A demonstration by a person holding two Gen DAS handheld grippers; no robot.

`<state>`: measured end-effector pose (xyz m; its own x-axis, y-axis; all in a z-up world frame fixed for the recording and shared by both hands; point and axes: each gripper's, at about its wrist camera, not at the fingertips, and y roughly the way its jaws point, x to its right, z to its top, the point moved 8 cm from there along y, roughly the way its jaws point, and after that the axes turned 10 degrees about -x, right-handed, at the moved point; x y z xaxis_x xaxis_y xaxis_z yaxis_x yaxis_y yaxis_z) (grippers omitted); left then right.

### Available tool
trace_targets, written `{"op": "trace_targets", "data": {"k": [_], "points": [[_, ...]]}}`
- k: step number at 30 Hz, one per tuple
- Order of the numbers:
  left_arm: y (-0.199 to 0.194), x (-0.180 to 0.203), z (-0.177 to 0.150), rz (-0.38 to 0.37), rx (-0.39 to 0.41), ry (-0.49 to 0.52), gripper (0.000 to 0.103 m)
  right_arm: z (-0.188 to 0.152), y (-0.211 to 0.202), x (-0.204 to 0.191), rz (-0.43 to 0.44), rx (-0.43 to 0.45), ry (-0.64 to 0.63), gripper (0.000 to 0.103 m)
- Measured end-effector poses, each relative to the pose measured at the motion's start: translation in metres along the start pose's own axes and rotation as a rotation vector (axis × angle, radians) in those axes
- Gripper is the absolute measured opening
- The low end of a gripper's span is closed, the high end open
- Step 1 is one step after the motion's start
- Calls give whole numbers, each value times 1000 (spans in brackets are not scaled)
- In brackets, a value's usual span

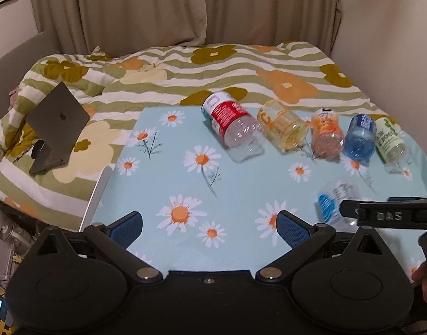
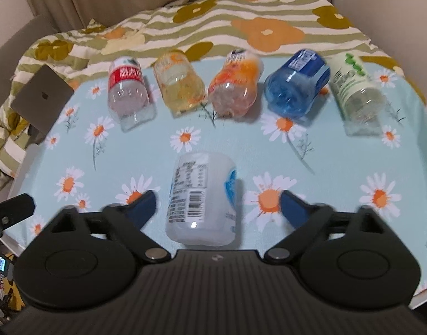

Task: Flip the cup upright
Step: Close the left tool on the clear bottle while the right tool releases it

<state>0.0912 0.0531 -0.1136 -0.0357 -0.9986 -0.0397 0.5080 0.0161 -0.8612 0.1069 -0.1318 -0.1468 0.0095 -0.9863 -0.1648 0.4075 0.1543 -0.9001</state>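
A clear cup with a white and blue label (image 2: pixel 199 198) lies on its side on the daisy tablecloth (image 2: pixel 241 145), between the fingers of my open right gripper (image 2: pixel 217 203), which do not touch it. In the left wrist view the same cup (image 1: pixel 335 198) lies at the right, partly behind the right gripper's black finger (image 1: pixel 381 215). My left gripper (image 1: pixel 209 223) is open and empty over the cloth, left of the cup.
A row of several cups lies on its side at the table's far edge: red-labelled (image 2: pixel 127 89), yellow (image 2: pixel 178 83), orange (image 2: pixel 233 83), blue (image 2: pixel 296 86), green-labelled (image 2: pixel 356 92). A laptop (image 1: pixel 55 128) stands on the flowered bedding (image 1: pixel 185 69) to the left.
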Motion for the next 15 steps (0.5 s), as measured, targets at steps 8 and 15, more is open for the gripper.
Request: {"op": "trace_targets", "data": {"k": [8,15], "points": [[-17,42,32,-9,0,63,103,3,-57,49,-9,40,18,103],[16,103,47,-118,-181,106,103,-12,-72,92,-151,32,-123,103]]}}
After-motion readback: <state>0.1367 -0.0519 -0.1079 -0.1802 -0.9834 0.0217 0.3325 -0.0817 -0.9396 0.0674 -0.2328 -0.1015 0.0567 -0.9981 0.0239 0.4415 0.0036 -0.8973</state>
